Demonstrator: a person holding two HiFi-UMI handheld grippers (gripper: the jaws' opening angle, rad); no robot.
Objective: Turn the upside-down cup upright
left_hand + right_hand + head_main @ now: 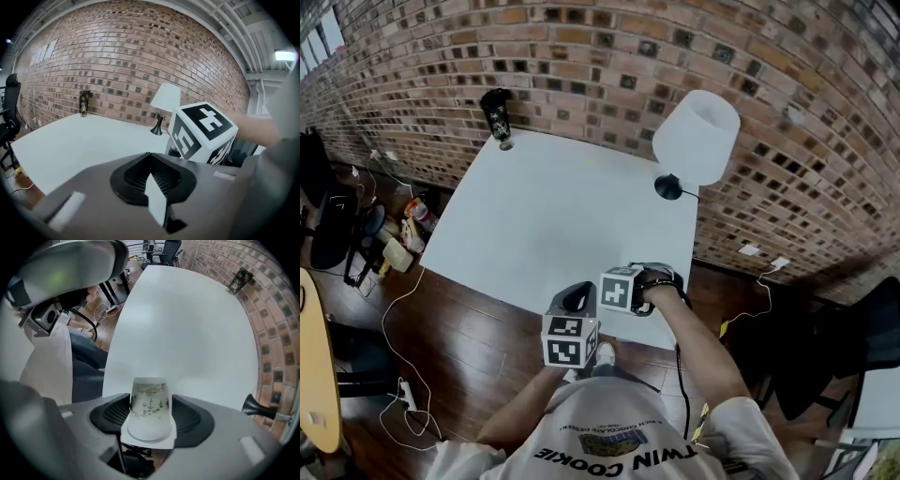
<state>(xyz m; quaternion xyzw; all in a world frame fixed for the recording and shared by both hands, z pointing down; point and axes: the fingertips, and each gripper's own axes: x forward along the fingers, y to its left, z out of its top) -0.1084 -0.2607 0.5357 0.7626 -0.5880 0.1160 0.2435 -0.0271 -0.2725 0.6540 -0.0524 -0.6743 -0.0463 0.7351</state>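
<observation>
The right gripper [150, 397] has its two jaws closed on the cup [149, 408] and holds it by its sides. The cup is white with little green leaves on it. It sits right between the black pads, with its wide end close to the camera and its narrow end pointing away, toward the white table [544, 206]. In the head view the right gripper is at the near edge of the table, and the cup can't be seen there; the marker cube hides it. The left gripper [151, 161] is just beside the right one, a bit closer to the person. Its jaws are pressed together and there is nothing between them. Far across the table a tall black bottle [497, 114] stands at the back corner, next to the brick wall [581, 47]. A lamp [697, 136] with a big white shade stands at the other back corner. Under the table edge is a brown wood floor [469, 328] with wires lying on it.
</observation>
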